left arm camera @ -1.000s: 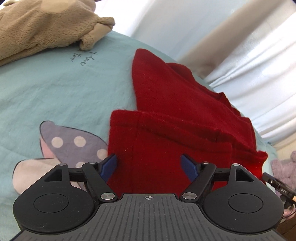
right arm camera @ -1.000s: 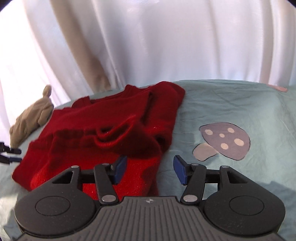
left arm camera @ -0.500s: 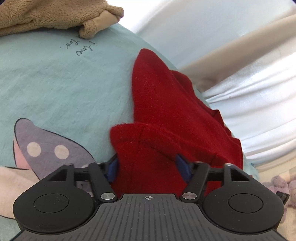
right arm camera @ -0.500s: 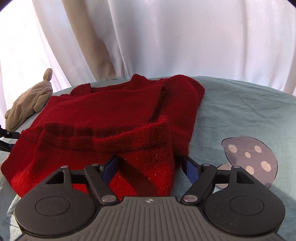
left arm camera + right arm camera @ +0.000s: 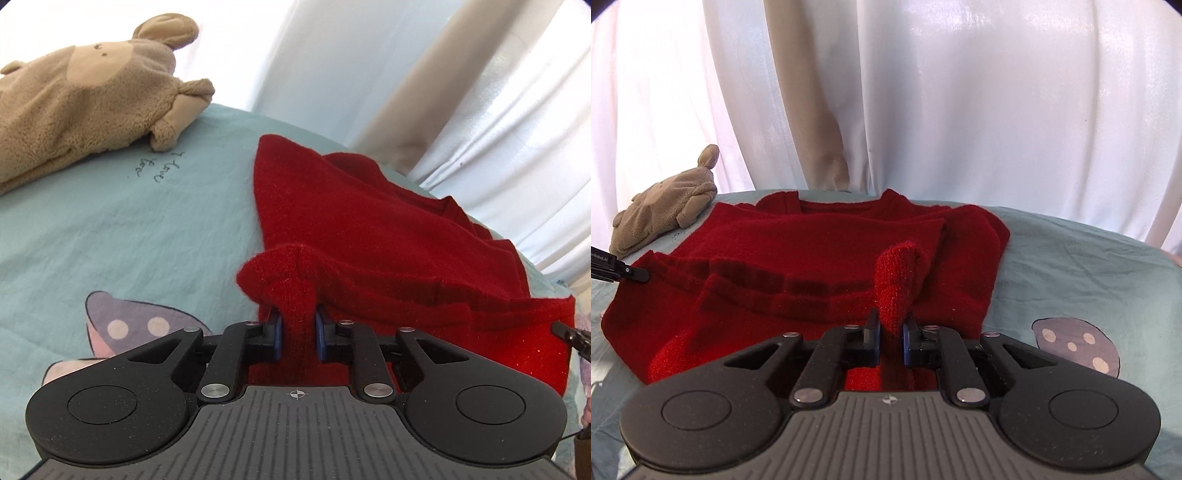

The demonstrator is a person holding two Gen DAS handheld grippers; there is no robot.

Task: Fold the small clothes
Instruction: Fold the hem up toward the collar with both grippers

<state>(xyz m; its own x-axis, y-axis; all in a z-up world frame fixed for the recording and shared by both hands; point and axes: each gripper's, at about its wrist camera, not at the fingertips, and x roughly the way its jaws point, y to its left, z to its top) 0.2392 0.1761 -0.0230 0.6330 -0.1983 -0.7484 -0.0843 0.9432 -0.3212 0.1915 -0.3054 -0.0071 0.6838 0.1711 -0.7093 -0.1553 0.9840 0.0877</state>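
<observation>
A small red knitted sweater [image 5: 369,229] lies on a light blue bedsheet [image 5: 129,221], collar toward the curtains, sleeves folded in. My left gripper [image 5: 297,334] is shut on the sweater's near left hem corner, which bunches up between the blue pads. In the right wrist view the sweater [image 5: 812,251] spreads ahead, and my right gripper [image 5: 890,338] is shut on its near right hem corner, a red fold standing up between the pads. The left gripper's tip [image 5: 628,273] shows at the sweater's left edge.
A tan plush bear [image 5: 81,96] lies on the sheet at the far left, also in the right wrist view [image 5: 665,218]. Mushroom prints [image 5: 1075,347] mark the sheet [image 5: 1089,277]. White curtains [image 5: 960,103] hang behind the bed.
Both grippers moved onto the sweater's near hem corners and closed on them. The fabric now bunches up between each pair of pads.
</observation>
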